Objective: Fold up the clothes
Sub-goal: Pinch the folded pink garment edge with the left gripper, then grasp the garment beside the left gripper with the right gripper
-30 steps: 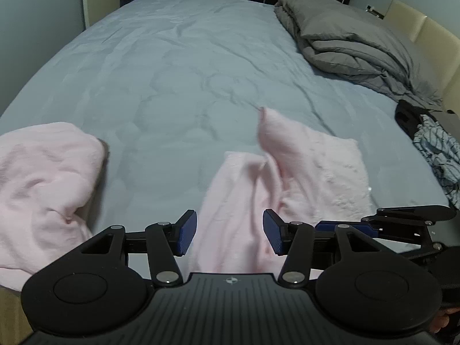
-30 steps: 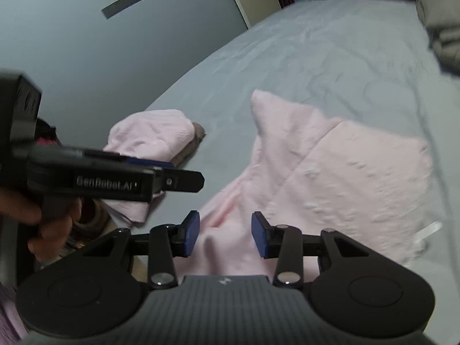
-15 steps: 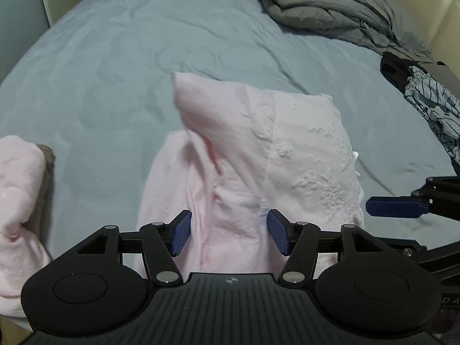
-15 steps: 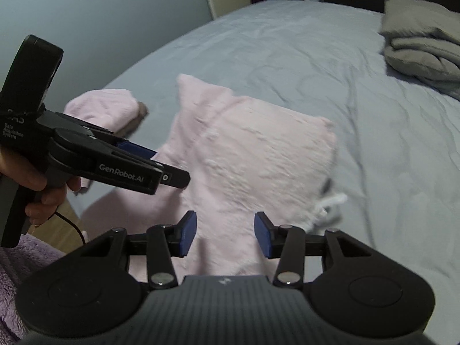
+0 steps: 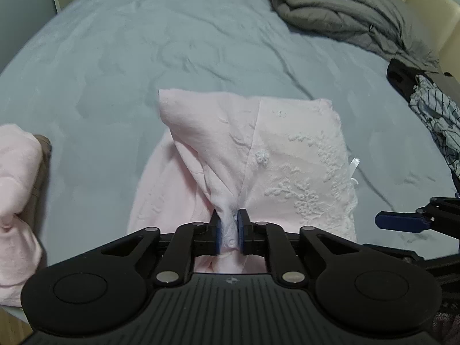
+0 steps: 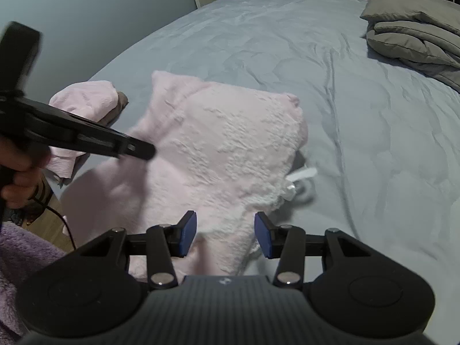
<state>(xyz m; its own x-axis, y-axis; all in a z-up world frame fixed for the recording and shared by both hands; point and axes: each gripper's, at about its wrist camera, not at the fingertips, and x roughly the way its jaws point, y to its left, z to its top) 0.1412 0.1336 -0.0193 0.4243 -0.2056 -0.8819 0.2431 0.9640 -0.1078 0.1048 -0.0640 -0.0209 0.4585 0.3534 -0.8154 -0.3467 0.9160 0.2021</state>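
Note:
A pale pink embroidered garment (image 5: 258,155) lies crumpled on the grey-blue bed, with a white ribbon at its right edge. My left gripper (image 5: 229,235) is shut on a bunched fold at the garment's near edge. In the right wrist view the same garment (image 6: 224,149) lies ahead and my right gripper (image 6: 225,234) is open over its near right corner, with pink cloth between the pads. The left gripper (image 6: 143,151) shows there as a blurred black arm at the garment's left side.
A second pink garment (image 5: 17,195) lies at the bed's left edge, also in the right wrist view (image 6: 86,103). A folded grey duvet (image 5: 345,11) sits at the far right. A black-and-white patterned cloth (image 5: 437,126) lies on the right. The bed sheet (image 5: 143,43) stretches beyond.
My left gripper has moved in and shut on the pink garment's near fold. My right gripper has come closer over the garment's near right corner, still open.

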